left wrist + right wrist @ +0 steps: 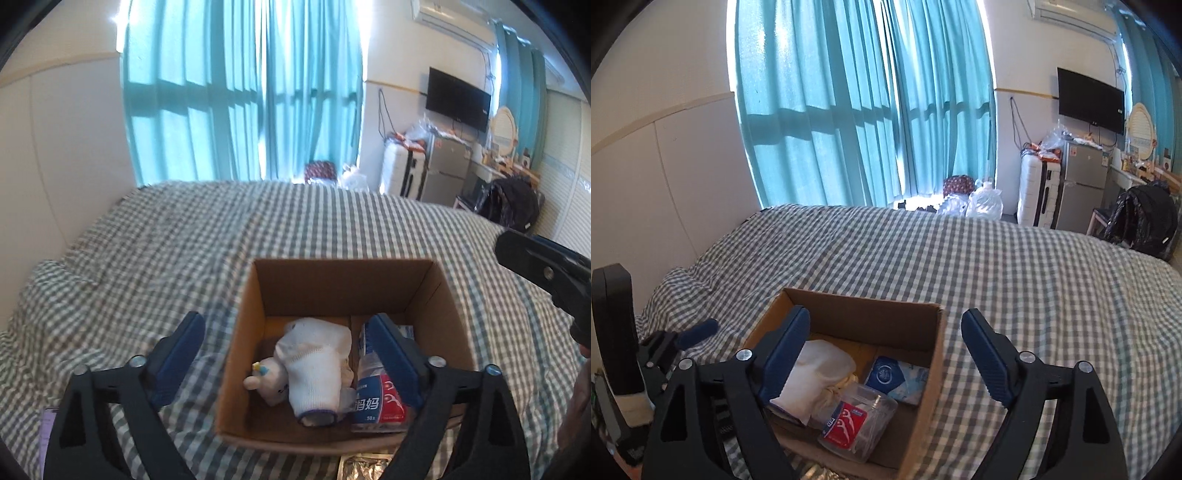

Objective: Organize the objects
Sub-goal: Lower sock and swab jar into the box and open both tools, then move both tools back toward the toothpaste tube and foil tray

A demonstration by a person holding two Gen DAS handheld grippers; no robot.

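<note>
An open cardboard box (334, 282) stands on the checked bed; it also shows in the right wrist view (923, 373). Inside lie a white sock (314, 365), a small white plush toy (266, 380), a clear floss-pick tub with a red label (380, 398) and a blue packet (897, 376). My left gripper (291, 350) is open and empty, straddling the box's left wall. My right gripper (886, 350) is open and empty above the box's right wall. The sock (816, 376) and tub (857, 417) also show in the right wrist view.
The green-checked bedspread (295, 221) stretches to the teal curtains. A silver foil packet (365, 467) lies at the box's near side. The right gripper's body (546, 273) shows at the right edge. A fridge, suitcase and chair stand at the far right.
</note>
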